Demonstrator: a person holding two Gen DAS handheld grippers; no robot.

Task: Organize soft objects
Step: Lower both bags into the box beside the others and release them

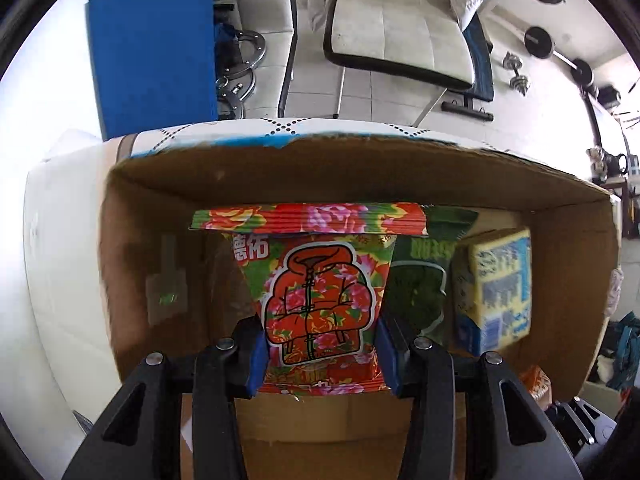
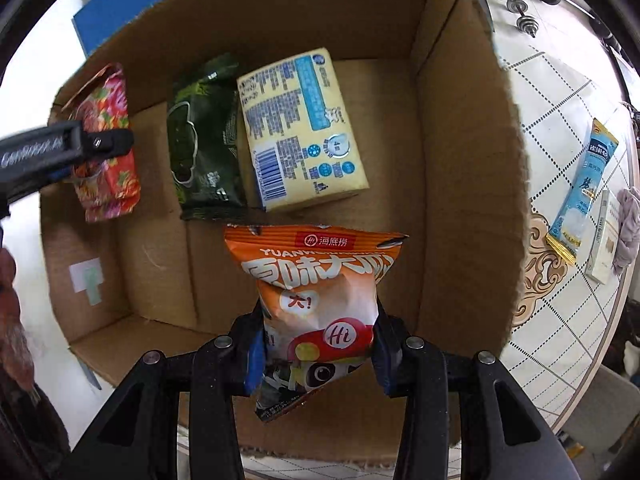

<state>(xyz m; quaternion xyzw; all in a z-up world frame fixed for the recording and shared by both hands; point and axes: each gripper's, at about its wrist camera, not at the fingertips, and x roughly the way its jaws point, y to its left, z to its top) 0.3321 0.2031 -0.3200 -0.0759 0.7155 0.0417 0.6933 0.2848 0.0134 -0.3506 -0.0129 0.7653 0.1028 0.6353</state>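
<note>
My left gripper (image 1: pixel 320 356) is shut on a red floral snack bag (image 1: pixel 320 292) and holds it inside the cardboard box (image 1: pixel 168 184), near its left side. The bag also shows in the right wrist view (image 2: pixel 108 148) with the left gripper (image 2: pixel 94 148) on it. My right gripper (image 2: pixel 318 356) is shut on an orange snack bag (image 2: pixel 320 288) and holds it over the near part of the box (image 2: pixel 460 160). A dark green bag (image 2: pixel 204 140) and a yellow pack (image 2: pixel 300 128) lie on the box floor.
The box stands on a white patterned table (image 2: pixel 560 120). A blue sachet (image 2: pixel 584 192) and a white carton (image 2: pixel 604 240) lie on the table right of the box. A blue board (image 1: pixel 156 44), white chairs (image 1: pixel 400 28) and dumbbells (image 1: pixel 516 72) are beyond.
</note>
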